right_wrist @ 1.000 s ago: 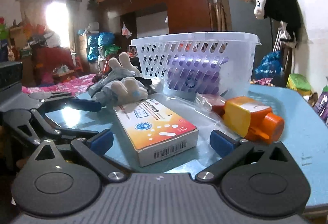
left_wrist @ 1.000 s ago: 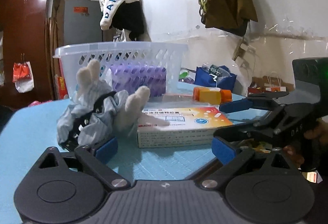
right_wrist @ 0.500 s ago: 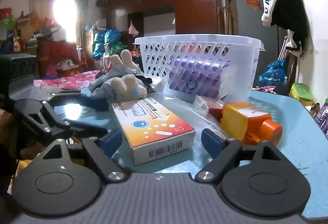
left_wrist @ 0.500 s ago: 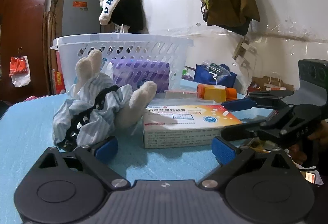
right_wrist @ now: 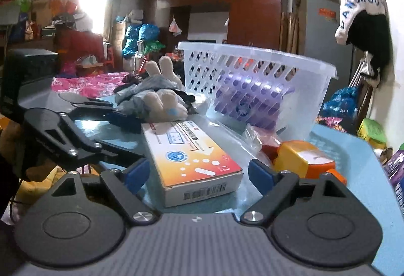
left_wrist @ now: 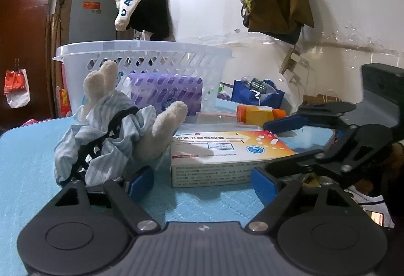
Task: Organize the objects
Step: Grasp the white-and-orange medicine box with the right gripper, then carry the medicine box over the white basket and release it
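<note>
An orange-and-white medicine box (left_wrist: 222,154) (right_wrist: 194,162) lies on the blue table (left_wrist: 27,154), between the open jaws of my right gripper (right_wrist: 199,173). My left gripper (left_wrist: 202,181) is open, its left pad against a plush rabbit in striped clothes (left_wrist: 113,132) (right_wrist: 156,96). A white perforated basket (left_wrist: 141,66) (right_wrist: 255,84) stands behind, holding a purple pack (left_wrist: 166,91). An orange-and-yellow bottle (left_wrist: 257,114) (right_wrist: 305,162) lies right of the box. The right gripper also shows in the left wrist view (left_wrist: 328,139).
A clear plastic bag (right_wrist: 255,134) lies between the bottle and the basket. A blue bag (left_wrist: 257,96) sits by the wall. The table's edge runs along the right (right_wrist: 378,175). Clothes hang on the wall above.
My right gripper has moved forward, so its jaws now flank the near end of the medicine box. My left gripper has edged closer to the plush rabbit.
</note>
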